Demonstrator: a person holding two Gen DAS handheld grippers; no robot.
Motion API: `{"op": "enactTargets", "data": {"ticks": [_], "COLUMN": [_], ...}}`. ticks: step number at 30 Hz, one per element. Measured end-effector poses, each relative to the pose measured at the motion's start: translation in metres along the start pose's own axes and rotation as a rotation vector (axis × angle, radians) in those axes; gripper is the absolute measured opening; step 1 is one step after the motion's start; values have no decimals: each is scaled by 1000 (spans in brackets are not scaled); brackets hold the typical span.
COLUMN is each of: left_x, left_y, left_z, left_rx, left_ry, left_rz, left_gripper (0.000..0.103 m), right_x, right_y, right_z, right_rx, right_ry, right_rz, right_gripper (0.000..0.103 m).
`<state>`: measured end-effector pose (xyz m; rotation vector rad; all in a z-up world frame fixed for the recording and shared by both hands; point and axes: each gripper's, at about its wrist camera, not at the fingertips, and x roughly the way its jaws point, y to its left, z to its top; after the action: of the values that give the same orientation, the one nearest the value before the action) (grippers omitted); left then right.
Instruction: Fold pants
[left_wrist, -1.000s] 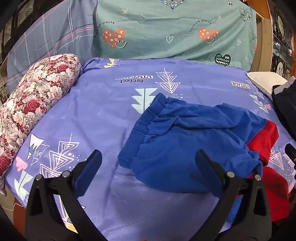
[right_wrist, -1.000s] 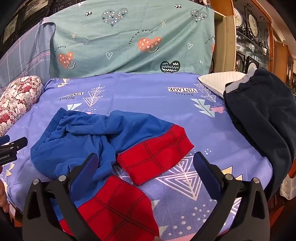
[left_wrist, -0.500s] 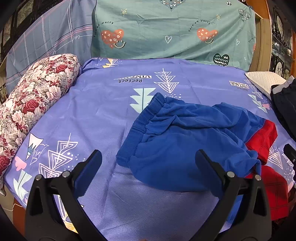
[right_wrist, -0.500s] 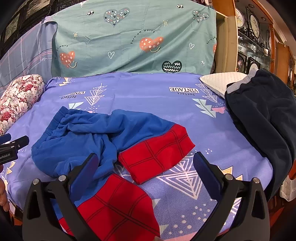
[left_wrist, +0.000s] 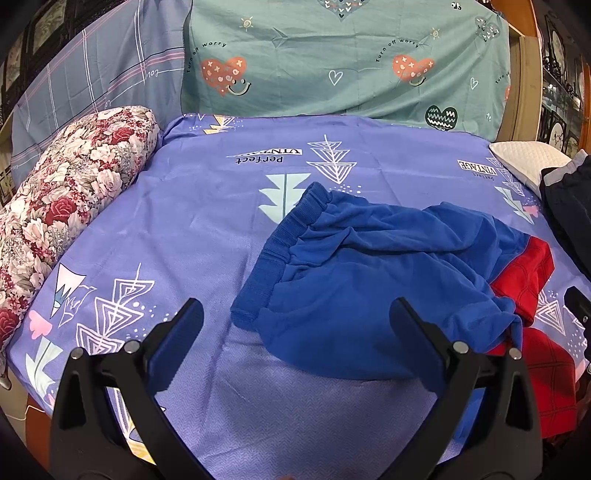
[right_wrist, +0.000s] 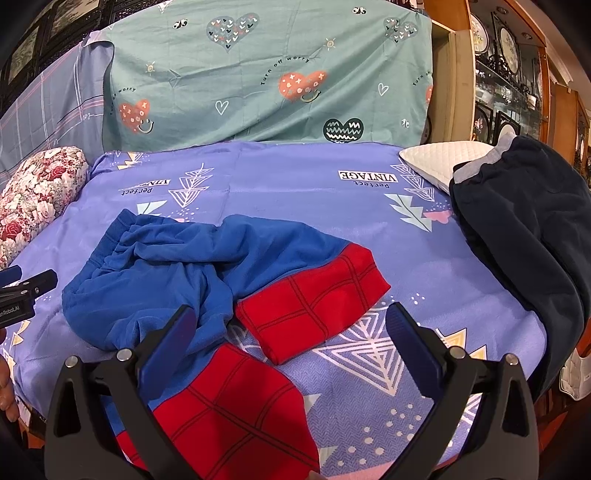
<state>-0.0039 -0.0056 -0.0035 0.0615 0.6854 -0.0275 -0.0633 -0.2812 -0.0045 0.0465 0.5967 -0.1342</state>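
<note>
Blue pants (left_wrist: 362, 280) with red checked leg ends (right_wrist: 314, 295) lie crumpled on the purple bedsheet (left_wrist: 207, 229). The ribbed waistband (left_wrist: 273, 258) faces left, and the two legs run right and toward me. My left gripper (left_wrist: 295, 325) is open and empty, hovering just short of the waist end. My right gripper (right_wrist: 291, 328) is open and empty, above the gap between the two red leg ends. The left gripper's tip also shows at the left edge of the right wrist view (right_wrist: 26, 291).
A floral bolster (left_wrist: 66, 206) lies along the bed's left side. A white pillow (right_wrist: 439, 162) and dark navy pants (right_wrist: 524, 229) lie at the right. A teal heart-print sheet (left_wrist: 343, 59) hangs behind the bed. The bed's front edge is close below both grippers.
Both views have shifted only slightly; the pants sit a little lower and closer in the left wrist view. Both grippers stay open and empty.
</note>
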Motion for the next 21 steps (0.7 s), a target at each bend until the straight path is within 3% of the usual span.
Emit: {"op": "enactTargets", "data": {"ticks": [21], "left_x": [0], "left_y": [1], "left_z": [-5], "left_rx": [0], "left_ry": [4], "left_rz": [-4], "left_gripper": [101], "right_x": [3], "right_y": [-1], "right_z": [-4], "right_rx": [-3], "right_ry": [11], "right_rz": [5], "right_gripper": [102]}}
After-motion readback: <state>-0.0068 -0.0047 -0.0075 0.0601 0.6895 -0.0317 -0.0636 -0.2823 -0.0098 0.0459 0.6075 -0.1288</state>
